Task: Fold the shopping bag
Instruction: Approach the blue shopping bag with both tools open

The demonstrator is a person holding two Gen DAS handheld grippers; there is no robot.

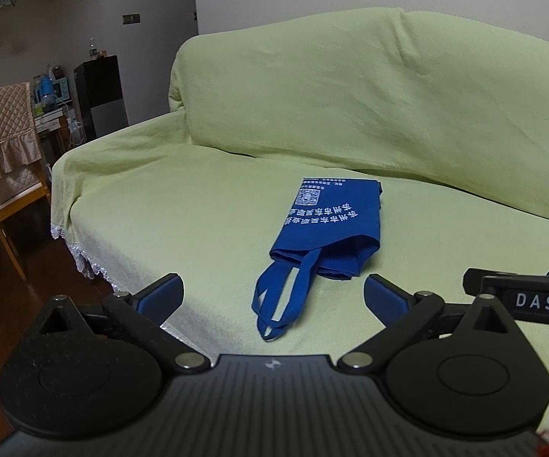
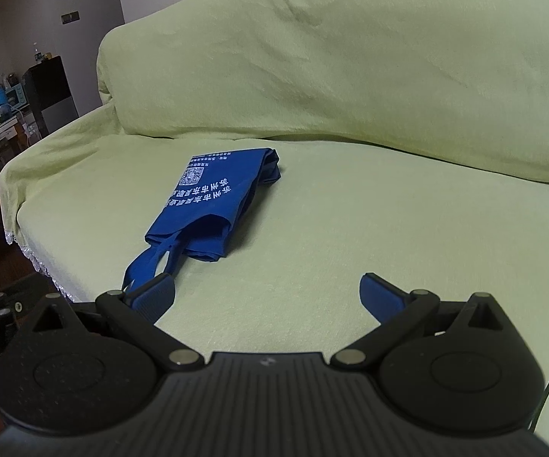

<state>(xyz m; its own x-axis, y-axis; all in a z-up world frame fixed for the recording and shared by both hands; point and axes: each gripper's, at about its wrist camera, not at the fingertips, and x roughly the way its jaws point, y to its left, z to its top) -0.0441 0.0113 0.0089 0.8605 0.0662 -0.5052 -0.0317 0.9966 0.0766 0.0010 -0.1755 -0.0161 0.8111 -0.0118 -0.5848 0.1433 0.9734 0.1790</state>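
Observation:
A blue shopping bag (image 1: pixel 331 224) with white print lies flat on the green-covered sofa seat (image 1: pixel 198 221), its two handles (image 1: pixel 278 301) trailing toward the front edge. My left gripper (image 1: pixel 274 295) hovers open just in front of the handles, nothing between its blue pads. In the right wrist view the same bag (image 2: pixel 213 205) lies to the left of centre. My right gripper (image 2: pixel 266 293) stands open over bare seat to the bag's right; its left pad (image 2: pixel 152 297) covers the handle ends (image 2: pixel 144 266) from view.
The sofa backrest (image 1: pixel 350 87) rises behind the bag. The seat's lace-trimmed left edge (image 1: pixel 80 255) drops to a dark floor. A wooden chair (image 1: pixel 4 160) with a quilted cover, a dark cabinet (image 1: pixel 101 95) and a cluttered table stand at far left. The right gripper's body (image 1: pixel 522 297) shows at right.

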